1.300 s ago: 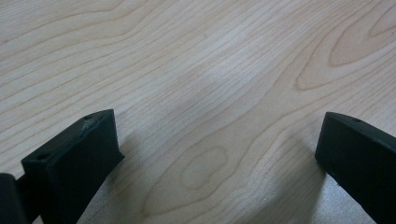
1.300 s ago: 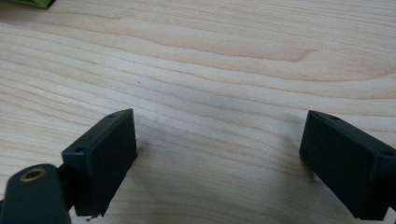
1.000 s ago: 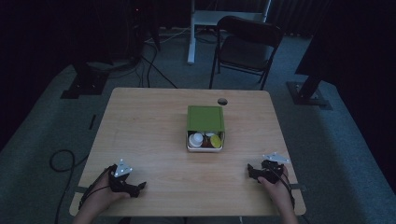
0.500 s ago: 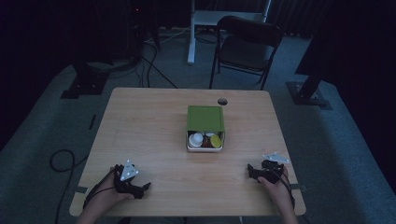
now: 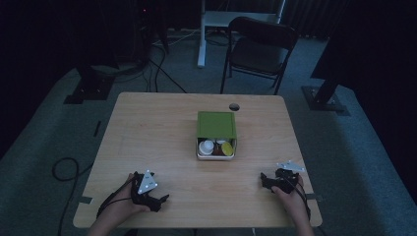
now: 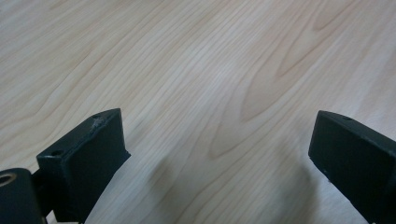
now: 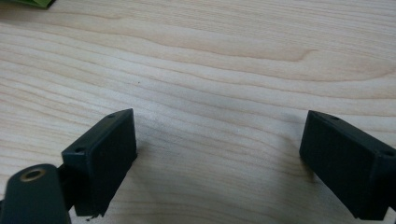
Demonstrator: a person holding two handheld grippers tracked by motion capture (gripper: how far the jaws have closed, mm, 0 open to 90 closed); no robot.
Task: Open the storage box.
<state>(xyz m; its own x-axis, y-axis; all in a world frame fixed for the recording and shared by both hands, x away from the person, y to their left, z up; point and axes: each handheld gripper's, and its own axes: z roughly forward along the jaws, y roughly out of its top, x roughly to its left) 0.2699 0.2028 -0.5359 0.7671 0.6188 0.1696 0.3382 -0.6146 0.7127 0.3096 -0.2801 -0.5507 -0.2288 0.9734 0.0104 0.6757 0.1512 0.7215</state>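
A white box with a green lid (image 5: 216,124) sits at the middle of the wooden table (image 5: 147,132); the lid is slid back and small items, one white and one yellow, show at its near end (image 5: 217,148). My left gripper (image 5: 158,201) rests on the table near the front left, held in a hand, jaws wide apart over bare wood (image 6: 215,140). My right gripper (image 5: 265,181) lies near the front right, also open with nothing between its jaws (image 7: 219,140). A green corner (image 7: 32,3) of the box lid shows at the top left of the right gripper view.
A round dark hole (image 5: 234,106) marks the table's far edge. Behind the table stand a dark folding chair (image 5: 258,49) and a white desk frame (image 5: 216,24). Stand bases (image 5: 88,91) (image 5: 324,98) and cables (image 5: 66,172) lie on the carpet around the table.
The left hand and its gripper have shifted a little to the right along the front edge. The right gripper has stayed put.
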